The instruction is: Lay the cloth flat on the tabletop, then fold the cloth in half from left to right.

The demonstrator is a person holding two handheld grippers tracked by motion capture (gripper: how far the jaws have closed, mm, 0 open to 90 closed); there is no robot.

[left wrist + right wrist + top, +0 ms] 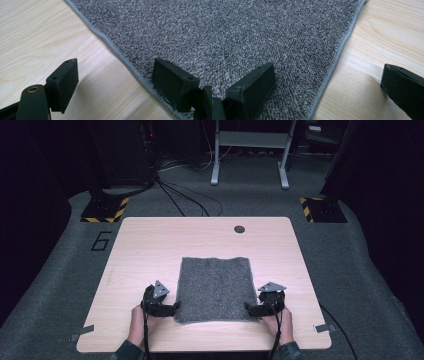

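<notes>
High view: grey mat (pixel 214 287) flat on desk (pixel 150 245) — left tongs (pixel 174 307) and right tongs (pixel 248 308) apart, straddling its near corners, likely to lift evenly.

Three cameras on one table (pixel 150 235)

The high view looks forward and down from the person's side; each gripper view sits close above the wood, facing opposite stitched edges of the grey mat (pixel 214 287), which all views share.

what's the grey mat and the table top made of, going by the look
Grey mat: seemingly a towel-like looped pile textile, matte, speckled dark and light grey, with a stitched grey binding along the edge.
Table top: pale wood or a wood-look laminate, smooth with a slight sheen; printed or real grain can't be told.
</notes>
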